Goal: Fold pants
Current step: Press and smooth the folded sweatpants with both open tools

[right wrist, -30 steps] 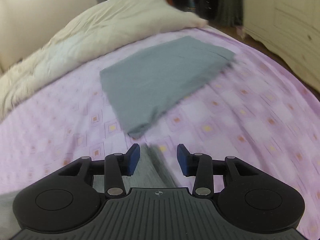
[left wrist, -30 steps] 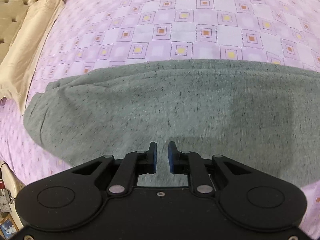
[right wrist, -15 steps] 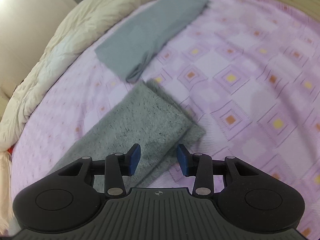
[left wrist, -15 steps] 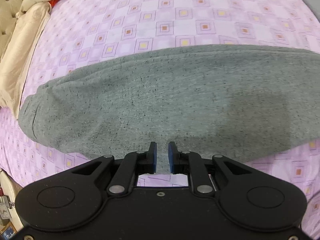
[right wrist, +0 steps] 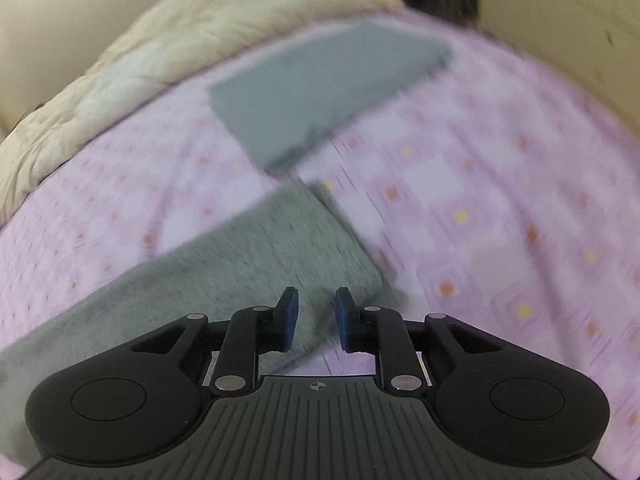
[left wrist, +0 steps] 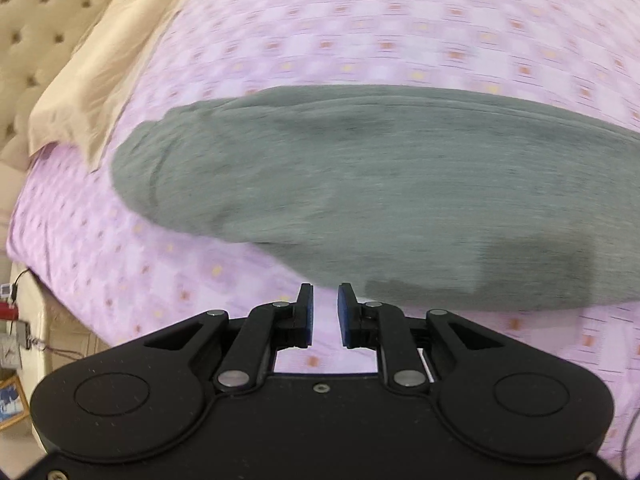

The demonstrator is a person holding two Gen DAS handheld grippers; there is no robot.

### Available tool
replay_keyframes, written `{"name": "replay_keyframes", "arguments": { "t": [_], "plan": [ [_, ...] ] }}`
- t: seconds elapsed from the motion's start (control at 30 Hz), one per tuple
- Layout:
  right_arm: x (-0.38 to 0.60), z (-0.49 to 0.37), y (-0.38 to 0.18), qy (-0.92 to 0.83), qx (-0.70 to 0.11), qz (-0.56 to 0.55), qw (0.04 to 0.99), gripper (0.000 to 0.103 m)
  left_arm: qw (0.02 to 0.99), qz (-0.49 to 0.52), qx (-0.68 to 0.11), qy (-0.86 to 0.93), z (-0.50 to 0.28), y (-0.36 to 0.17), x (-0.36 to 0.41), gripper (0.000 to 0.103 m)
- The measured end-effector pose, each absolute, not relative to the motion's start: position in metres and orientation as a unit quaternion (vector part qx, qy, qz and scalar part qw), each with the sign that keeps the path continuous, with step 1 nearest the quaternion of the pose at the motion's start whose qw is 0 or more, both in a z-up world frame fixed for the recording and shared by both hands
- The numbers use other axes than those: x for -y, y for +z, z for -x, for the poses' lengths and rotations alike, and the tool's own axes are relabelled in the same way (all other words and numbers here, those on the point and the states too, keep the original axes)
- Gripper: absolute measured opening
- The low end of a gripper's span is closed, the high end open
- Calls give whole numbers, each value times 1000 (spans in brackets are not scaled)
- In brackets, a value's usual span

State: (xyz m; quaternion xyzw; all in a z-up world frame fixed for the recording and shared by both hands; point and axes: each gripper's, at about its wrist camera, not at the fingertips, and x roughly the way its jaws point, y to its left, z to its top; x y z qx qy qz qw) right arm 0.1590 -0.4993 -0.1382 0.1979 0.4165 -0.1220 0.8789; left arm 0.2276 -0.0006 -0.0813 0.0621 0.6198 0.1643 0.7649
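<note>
Both grippers have pulled back from the pants, and the right one has narrowed its gap since half a second ago.

In the left wrist view, our left gripper (left wrist: 325,312) hangs just short of the near edge of the pants (left wrist: 380,184), its jaws a narrow gap apart with nothing between them; the pants lie in a long grey band across the sheet (left wrist: 360,32). In the right wrist view, our right gripper (right wrist: 314,318) hovers over the pants' end corner, jaws partly apart and empty, with a folded cloth (right wrist: 320,88) beyond. We judge the risk to be pinching the sheet along with the fabric, or catching only the top layer, since both frames are blurred by motion.
</note>
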Motion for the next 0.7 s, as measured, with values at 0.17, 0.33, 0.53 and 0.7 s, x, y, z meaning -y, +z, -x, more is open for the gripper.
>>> {"name": "replay_keyframes", "arguments": {
  "t": [0.17,0.33,0.53,0.7],
  "plan": [
    [452,-168,-106,-75,-397,-95,910,20,767,-57,-613,183,-234,-86,-40,45],
    [359,-191,-87,-75,-377,15,923,20,774,-77,-603,175,-262,-98,-78,45],
    [250,-233,-95,70,-372,105,920,20,765,-67,-618,170,-292,-130,-130,45],
    [179,-272,-116,213,-388,184,877,20,743,-102,-650,124,-286,-165,-131,45]
  ]
}}
